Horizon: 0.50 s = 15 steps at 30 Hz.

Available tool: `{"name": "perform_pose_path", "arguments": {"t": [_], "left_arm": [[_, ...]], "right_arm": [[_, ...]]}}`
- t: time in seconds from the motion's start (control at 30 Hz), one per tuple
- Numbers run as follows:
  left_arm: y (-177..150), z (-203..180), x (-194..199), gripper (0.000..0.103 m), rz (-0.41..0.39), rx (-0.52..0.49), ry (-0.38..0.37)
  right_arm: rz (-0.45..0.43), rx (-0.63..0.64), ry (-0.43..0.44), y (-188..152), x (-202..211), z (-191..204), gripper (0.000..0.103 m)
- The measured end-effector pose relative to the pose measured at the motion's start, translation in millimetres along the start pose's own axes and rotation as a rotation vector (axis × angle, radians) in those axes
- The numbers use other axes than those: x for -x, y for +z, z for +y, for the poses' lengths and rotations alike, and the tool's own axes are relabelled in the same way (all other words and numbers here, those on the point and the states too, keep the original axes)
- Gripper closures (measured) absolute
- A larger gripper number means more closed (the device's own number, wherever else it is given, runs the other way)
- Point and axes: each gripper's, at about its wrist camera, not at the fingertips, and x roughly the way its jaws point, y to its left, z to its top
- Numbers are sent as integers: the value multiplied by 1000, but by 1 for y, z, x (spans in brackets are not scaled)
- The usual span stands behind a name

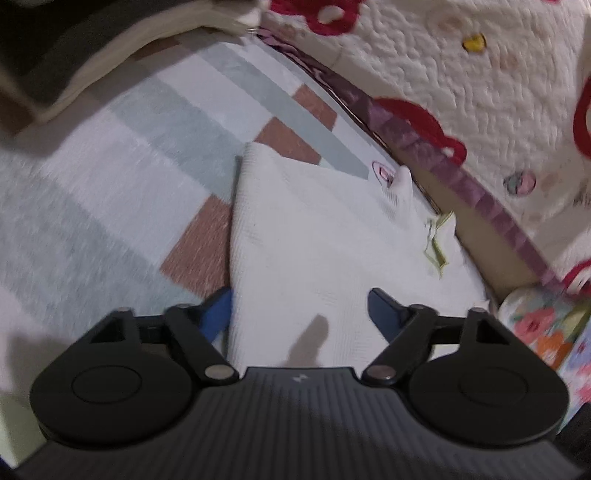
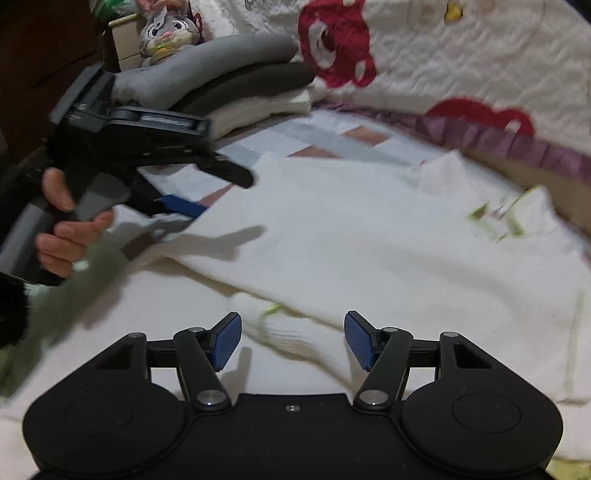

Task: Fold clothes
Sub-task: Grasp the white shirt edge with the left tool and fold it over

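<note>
A white knit garment (image 1: 317, 240) with green trim lies spread on the bed. In the left wrist view my left gripper (image 1: 301, 314) is open, its blue pads either side of the garment's near edge, one pad (image 1: 218, 314) partly under the cloth's left edge. In the right wrist view the same garment (image 2: 369, 236) lies flat ahead. My right gripper (image 2: 293, 339) is open and empty just above the garment's near folded edge. The left gripper (image 2: 181, 205) shows at the left, held in a hand at the garment's left edge.
A checked grey, white and brown sheet (image 1: 129, 147) covers the bed. A quilted cream blanket with red bears (image 2: 461, 55) lies along the far side. Folded grey and white clothes (image 2: 236, 77) are stacked at the back left, with a plush rabbit (image 2: 166, 29) behind.
</note>
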Motion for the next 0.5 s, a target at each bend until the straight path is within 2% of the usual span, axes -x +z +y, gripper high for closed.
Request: {"name": "perform_pose_path", "arguments": {"t": [0.07,0.1,0.23,0.37,0.5], "left_arm": [[1,-4,-4,90,11,-26,10],[1,-5,-3,96,11,-29,-5],[1,-18,7,99,-13,-58,-55],[6,-37,15,99,-7,-94,-105],[13,-59,16,99,48,-128,-164]], "right_arm": [[3,0,18,2,-6,6,36],[-2,4,10,3,-9,10,36],[-38,-7,23,4,-16,28,35],[-96,75,-7,1,-9,60,35],[-161,-40,89,14,5,62,31]]}}
